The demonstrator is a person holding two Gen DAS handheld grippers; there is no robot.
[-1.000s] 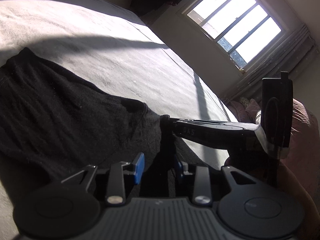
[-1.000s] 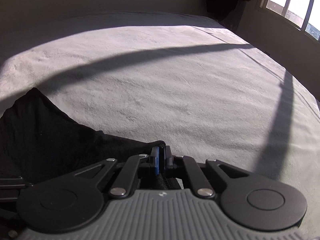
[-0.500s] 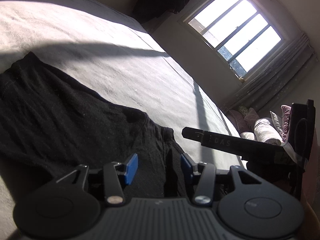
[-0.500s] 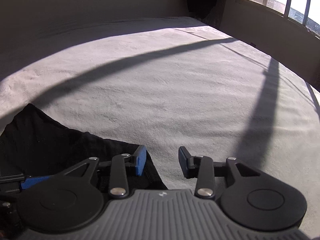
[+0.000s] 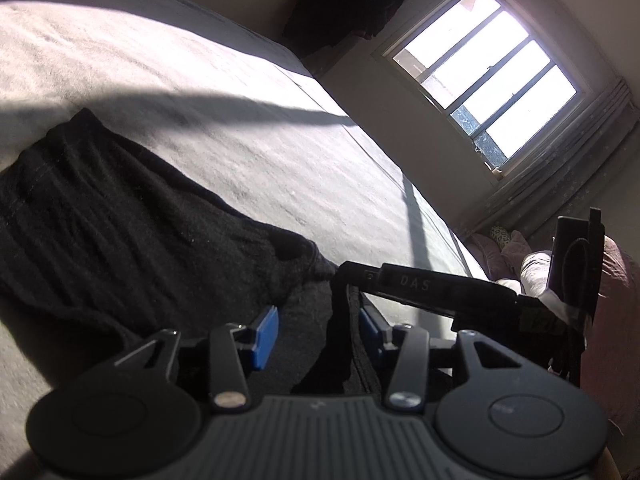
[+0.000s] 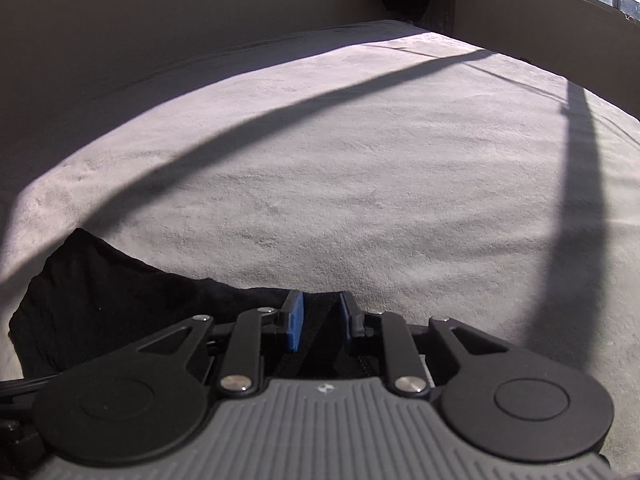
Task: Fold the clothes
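A black garment (image 5: 120,232) lies spread on the grey bed (image 5: 240,112), its far corner to the left. My left gripper (image 5: 316,332) is open, its blue pads wide apart over the garment's near edge, where a strip of black cloth rises between them. In the left wrist view the right gripper (image 5: 344,276) reaches in from the right, its tip at that same raised strip of cloth. In the right wrist view my right gripper (image 6: 318,322) is part open, and black cloth (image 6: 120,300) lies between its jaws; whether the pads press on it is unclear.
A barred window (image 5: 488,80) is on the far wall. Dark clothing (image 5: 344,4) hangs in the corner beside it. Pink bedding and pillows (image 5: 612,320) lie to the right of the bed. Bar shadows cross the bed.
My right gripper opened half a second ago and has since narrowed around the garment's edge. My left gripper opened wider and stays open. The garment has settled flatter on the bed.
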